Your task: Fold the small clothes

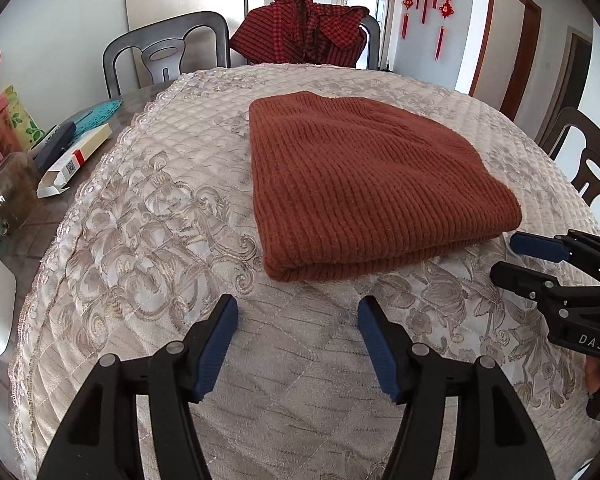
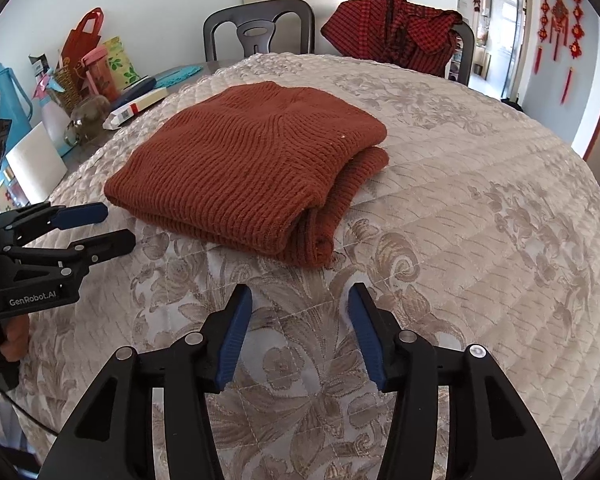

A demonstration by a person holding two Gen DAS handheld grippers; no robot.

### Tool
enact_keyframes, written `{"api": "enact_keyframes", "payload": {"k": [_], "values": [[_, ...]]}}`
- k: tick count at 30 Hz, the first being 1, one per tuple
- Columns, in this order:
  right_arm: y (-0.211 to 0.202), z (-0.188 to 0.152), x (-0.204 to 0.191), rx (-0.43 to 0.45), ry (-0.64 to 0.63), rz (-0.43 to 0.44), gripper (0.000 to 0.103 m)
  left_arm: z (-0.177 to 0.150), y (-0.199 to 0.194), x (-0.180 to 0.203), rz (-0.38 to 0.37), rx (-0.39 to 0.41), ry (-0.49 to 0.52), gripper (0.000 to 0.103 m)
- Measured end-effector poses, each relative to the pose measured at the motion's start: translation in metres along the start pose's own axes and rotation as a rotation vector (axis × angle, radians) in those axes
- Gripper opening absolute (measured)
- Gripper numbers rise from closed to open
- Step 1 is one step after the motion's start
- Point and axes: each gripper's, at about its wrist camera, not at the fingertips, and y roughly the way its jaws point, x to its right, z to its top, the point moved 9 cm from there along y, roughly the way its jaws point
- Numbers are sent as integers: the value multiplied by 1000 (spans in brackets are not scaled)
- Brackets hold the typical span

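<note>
Holding both sets of fingers spread wide with nothing in them, you've got the left gripper (image 1: 298, 310) and the right gripper (image 2: 300, 298) hovering over the quilted cover (image 1: 148, 208) just short of the near edge of the sweater (image 1: 364, 188). In the left wrist view your right gripper (image 1: 512, 258) sits just beside the sweater's near right corner, not touching as far as I can tell. The sweater is a rust-brown ribbed knit, already folded into a thick, roughly square bundle, lying flat near the middle of the bench. From the right wrist view you can see stacked layers along its right side (image 2: 340, 208). Behind it, a red checked garment (image 1: 304, 28) hangs over a chair.
</note>
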Motion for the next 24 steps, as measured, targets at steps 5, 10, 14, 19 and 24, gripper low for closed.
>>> {"api": "enact_keyframes", "payload": {"k": [5,10,14,19,24], "values": [[0,0,0,0,0,-1,52,0,1,1,6,-3,11,68],[0,0,-1,0,0,-1,52,0,1,1,7,-3,12,68],[0,0,0,0,-1,-1,52,-1,1,1,8,-3,12,69],[1,0,-1,0,-1,-2,52,-1,1,1,8,-3,12,69],[1,0,-1,0,-1,-2,52,-1,1,1,8,-3,12,69]]}}
